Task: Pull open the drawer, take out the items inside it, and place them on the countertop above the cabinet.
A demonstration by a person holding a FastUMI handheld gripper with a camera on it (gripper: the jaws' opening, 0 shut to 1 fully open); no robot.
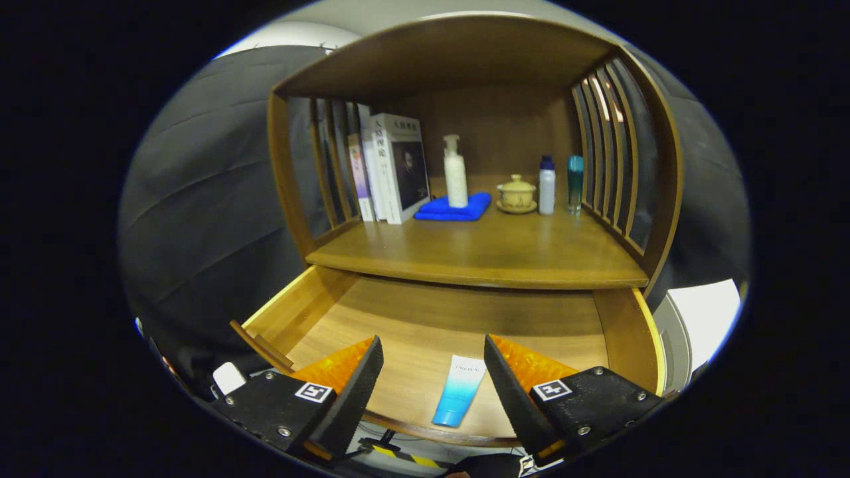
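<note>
Cabinet: you face a brown wooden cabinet (pixel 664 199) with slatted sides and a roofed open bay above its worktop.
Worktop: the wooden worktop (pixel 491 255) lies beyond your fingers, above the drawer, its front part bare.
Drawer: the wooden drawer (pixel 425 318) is pulled out towards you below the worktop, its floor mostly bare.
Books: a row of upright books (pixel 392 166) with pale spines stands at the back left of the worktop, against the left slats.
Cloth: a folded blue cloth (pixel 458 209) lies just right of the books.
Pump bottle: a white pump bottle (pixel 455 172) stands upright on the blue cloth.
Lidded cup: a yellow lidded ceramic cup (pixel 516 192) sits on a saucer, right of the cloth.
Small bottles: a white bottle with a blue cap (pixel 546 186) stands just right of the cup, and a teal cylindrical bottle (pixel 575 182) stands beside it near the right slats.
Tube: the white-to-blue squeeze tube (pixel 459 390) lies flat on the drawer floor near the drawer's front edge, between your fingers and a little closer to the right one.
Gripper: your gripper (pixel 433 358) hangs over the drawer's front with the fingers spread wide, touching nothing.
</note>
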